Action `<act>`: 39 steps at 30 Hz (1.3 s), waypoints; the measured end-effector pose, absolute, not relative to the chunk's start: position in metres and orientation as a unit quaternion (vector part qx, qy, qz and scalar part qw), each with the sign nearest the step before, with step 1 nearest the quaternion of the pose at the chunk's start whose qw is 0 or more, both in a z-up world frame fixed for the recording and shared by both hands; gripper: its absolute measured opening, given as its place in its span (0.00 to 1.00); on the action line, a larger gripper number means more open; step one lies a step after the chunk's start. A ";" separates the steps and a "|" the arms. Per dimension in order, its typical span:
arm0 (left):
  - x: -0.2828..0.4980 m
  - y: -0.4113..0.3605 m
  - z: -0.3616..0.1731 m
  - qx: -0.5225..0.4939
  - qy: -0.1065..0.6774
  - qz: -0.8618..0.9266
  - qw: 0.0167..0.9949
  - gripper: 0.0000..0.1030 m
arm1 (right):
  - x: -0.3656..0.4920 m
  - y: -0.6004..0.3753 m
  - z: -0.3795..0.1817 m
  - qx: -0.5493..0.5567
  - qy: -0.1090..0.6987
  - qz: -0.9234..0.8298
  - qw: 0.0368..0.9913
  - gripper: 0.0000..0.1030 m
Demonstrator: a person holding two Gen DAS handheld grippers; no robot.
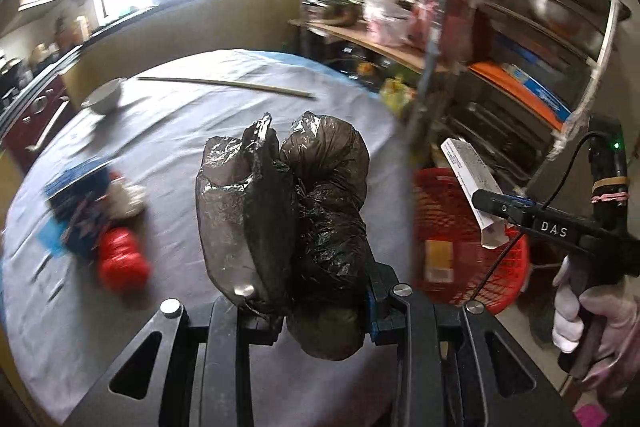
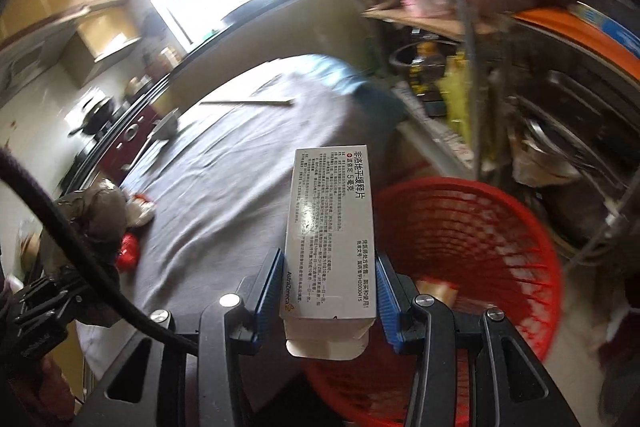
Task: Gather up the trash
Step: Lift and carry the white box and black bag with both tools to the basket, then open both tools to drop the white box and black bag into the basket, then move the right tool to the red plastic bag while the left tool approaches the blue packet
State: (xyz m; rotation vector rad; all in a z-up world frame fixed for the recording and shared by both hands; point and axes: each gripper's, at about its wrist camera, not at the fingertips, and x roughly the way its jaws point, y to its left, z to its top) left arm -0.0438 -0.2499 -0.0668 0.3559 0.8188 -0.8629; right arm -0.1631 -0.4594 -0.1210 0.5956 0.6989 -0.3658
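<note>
Your table (image 1: 192, 131), round under a grey cloth, fills most of both views. Beside it on the floor stands the red mesh basket (image 2: 500, 223), with a small yellowish packet (image 1: 438, 261) lying in its bottom. Your left gripper (image 1: 304, 311) is clamped on a crumpled black plastic bag (image 1: 304, 195), glossy and bunched into two lobes, held up over the middle of the table. Your right gripper (image 2: 328, 291) has its blue-padded fingers (image 2: 268, 291) pinched on the lower end of a white medicine box (image 2: 332, 227), printed with black text, one end flap hanging open; it sits at the table's edge, just beside the basket rim. Still on the cloth, on the left: a blue packet (image 1: 76, 203), a white wad (image 1: 124, 199) and a red crumpled piece (image 1: 122, 261), blurred.
</note>
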 end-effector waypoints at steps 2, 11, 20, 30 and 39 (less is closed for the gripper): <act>-0.050 -0.268 -0.069 0.172 0.387 -0.425 0.800 0.32 | -0.176 -0.472 -0.123 0.294 0.332 -0.193 0.875 0.45; -0.077 -0.332 -0.083 0.207 0.404 -0.488 0.745 0.37 | -0.222 -0.511 -0.147 0.348 0.338 -0.237 0.842 0.47; -0.085 -0.337 -0.091 0.233 0.407 -0.492 0.734 0.60 | -0.222 -0.519 -0.159 0.385 0.353 -0.238 0.819 0.52; -0.061 -0.272 -0.080 0.205 0.394 -0.445 0.778 0.63 | -0.197 -0.502 -0.150 0.362 0.362 -0.218 0.831 0.52; -0.027 -0.192 -0.066 0.149 0.371 -0.359 0.843 0.64 | -0.166 -0.475 -0.133 0.329 0.371 -0.201 0.845 0.52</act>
